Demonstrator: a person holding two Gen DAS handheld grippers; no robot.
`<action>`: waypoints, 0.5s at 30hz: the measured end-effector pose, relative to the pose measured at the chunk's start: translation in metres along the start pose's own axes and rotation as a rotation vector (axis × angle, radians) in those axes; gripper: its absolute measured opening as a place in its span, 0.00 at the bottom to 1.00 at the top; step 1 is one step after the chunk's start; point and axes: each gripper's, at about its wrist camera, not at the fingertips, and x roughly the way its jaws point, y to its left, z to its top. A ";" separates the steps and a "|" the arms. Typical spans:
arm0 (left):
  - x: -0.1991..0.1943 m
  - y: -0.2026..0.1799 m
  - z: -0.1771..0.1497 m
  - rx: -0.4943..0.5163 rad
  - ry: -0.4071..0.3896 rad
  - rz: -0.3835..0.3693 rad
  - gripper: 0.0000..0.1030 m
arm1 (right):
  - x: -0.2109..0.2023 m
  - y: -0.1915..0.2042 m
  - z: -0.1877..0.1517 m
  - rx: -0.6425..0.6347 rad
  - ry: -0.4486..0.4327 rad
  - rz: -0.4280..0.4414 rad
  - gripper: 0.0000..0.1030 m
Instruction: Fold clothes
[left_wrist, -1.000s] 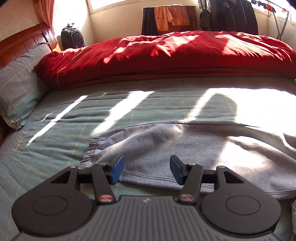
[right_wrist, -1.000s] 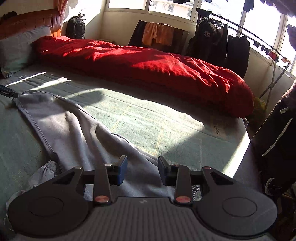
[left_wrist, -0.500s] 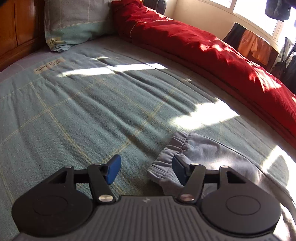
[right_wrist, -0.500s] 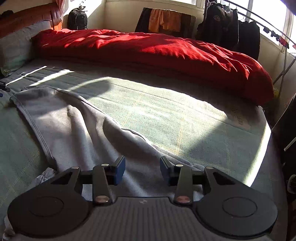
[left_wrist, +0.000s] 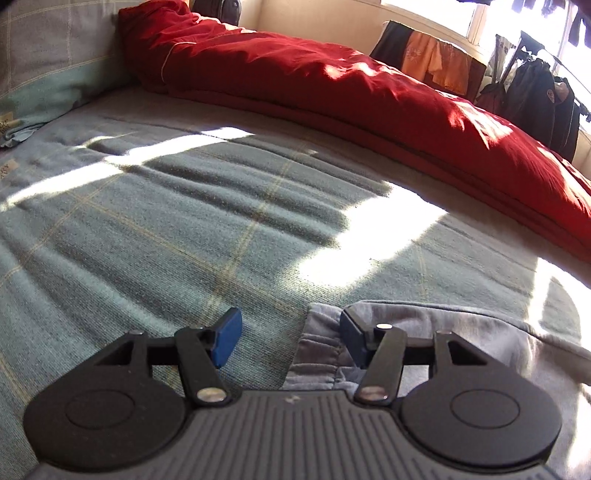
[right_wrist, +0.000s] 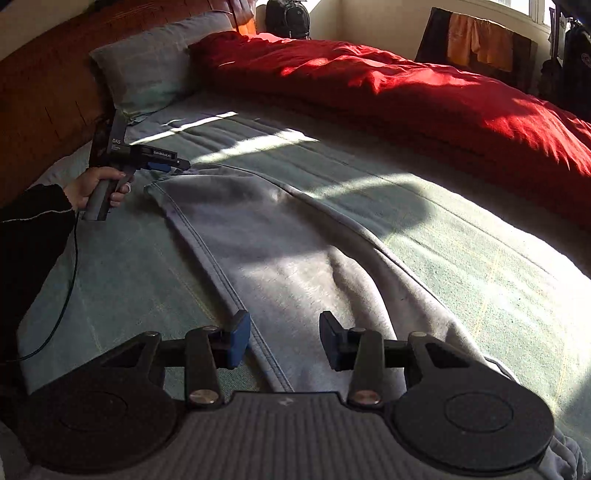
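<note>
Trousers (right_wrist: 280, 236) lie flat beneath both gaping hand-held grippers, left (left_wrist: 288, 338) closing, right (right_wrist: 284, 341)

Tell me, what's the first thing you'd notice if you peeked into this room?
The big red quilt bunched along the far side of the bed, glowing in the sun. Nearer, grey sweatpants lie stretched across the green checked sheet. The left gripper, its jaws closing, is at one end of them, and the right gripper hangs open over the other.

"DAS" stands on the left gripper (right_wrist: 162, 164).
</note>
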 end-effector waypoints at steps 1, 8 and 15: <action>0.003 -0.002 0.000 0.017 0.002 -0.007 0.56 | 0.005 0.009 0.002 -0.023 0.005 0.009 0.44; 0.003 -0.026 -0.019 0.193 -0.009 0.001 0.56 | 0.020 0.054 0.002 -0.154 0.022 0.032 0.44; -0.006 -0.053 -0.017 0.284 0.010 0.031 0.27 | 0.015 0.056 -0.003 -0.174 0.010 -0.016 0.44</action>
